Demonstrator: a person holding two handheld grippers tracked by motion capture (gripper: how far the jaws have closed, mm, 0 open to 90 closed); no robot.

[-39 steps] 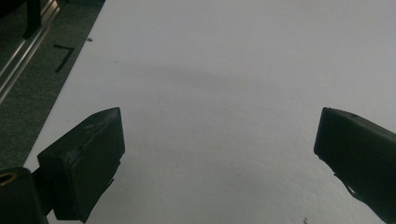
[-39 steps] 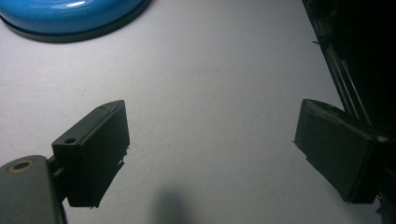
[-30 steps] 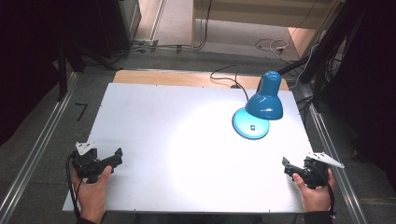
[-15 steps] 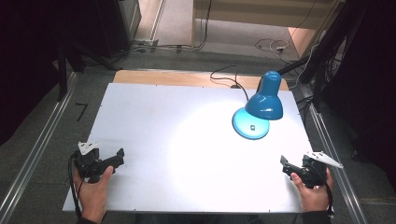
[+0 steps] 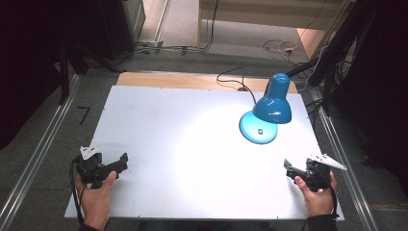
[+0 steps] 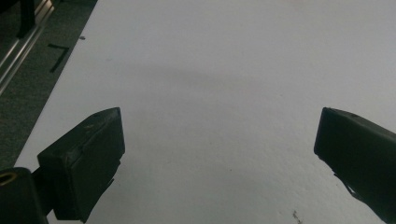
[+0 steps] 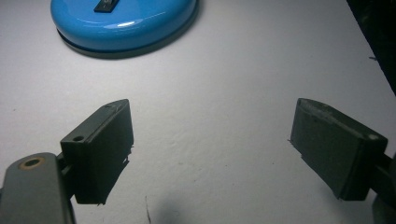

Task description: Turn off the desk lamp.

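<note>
lamp [image 5: 267, 109] lit, far right of bench [image 5: 159, 120] | left tongs [image 5: 120, 162] and right tongs [image 5: 288, 168] wide open, empty (barely shifted) | right nearer lamp; reach not begun

Left gripper [image 6: 219, 158]: two black block jaws spread wide apart, empty, above flat white matte table top [image 6: 224, 70].

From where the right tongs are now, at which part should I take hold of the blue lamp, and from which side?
Grip the blue lamp's narrow neck behind the shade, probably coming from the near right side. The round base is wide and flat, likely too broad for the open right tongs, and the shade flares out.
</note>
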